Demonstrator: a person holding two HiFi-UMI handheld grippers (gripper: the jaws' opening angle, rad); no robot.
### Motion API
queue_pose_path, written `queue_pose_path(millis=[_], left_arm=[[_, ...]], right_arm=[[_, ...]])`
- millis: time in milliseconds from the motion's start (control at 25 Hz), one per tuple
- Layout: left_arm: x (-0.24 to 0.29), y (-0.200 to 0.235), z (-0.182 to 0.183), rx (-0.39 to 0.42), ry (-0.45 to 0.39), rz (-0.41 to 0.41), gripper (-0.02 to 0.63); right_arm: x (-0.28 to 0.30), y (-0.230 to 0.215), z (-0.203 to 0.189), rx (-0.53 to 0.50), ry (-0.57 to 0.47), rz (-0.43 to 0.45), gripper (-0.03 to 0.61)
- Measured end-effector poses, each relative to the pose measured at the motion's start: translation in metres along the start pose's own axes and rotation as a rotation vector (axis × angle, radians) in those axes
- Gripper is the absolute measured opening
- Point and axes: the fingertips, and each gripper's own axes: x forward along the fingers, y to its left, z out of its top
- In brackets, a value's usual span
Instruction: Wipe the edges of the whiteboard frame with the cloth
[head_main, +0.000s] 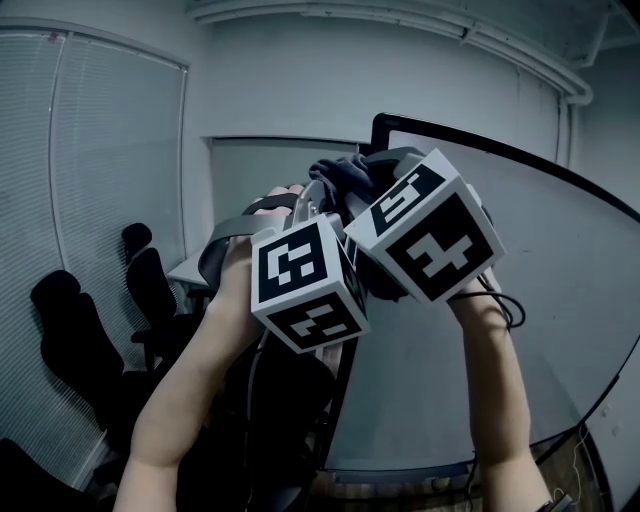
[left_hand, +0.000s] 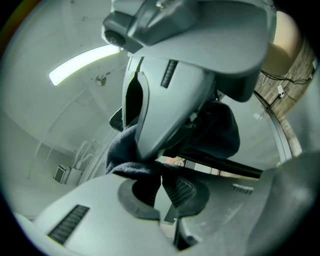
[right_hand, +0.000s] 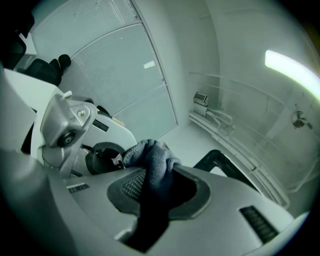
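The cloth is bunched up at the top left corner of the whiteboard frame, with the left gripper and the right gripper each clamped on a fold of it. It looks soft, light and limp, so it is best gripped deep in a thick fold. The marker cubes cover the spot, so whether the cloth touches the frame cannot be told.
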Motion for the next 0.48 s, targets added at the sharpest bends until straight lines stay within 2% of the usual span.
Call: queue_pose_path(millis=[360, 480], left_arm=[[-0.007, -0.025, -0.008, -0.010, -0.006, -0.005, 0.017], [-0.008, -0.032, -0.012, 0.010, 0.007, 0.007, 0.017]], right_arm=[[-0.003, 0.025, -0.014, 0.002, 0.024, 0.025, 0.095], [-0.002, 0.031, -0.018, 0.014, 0.023, 0.039, 0.095]])
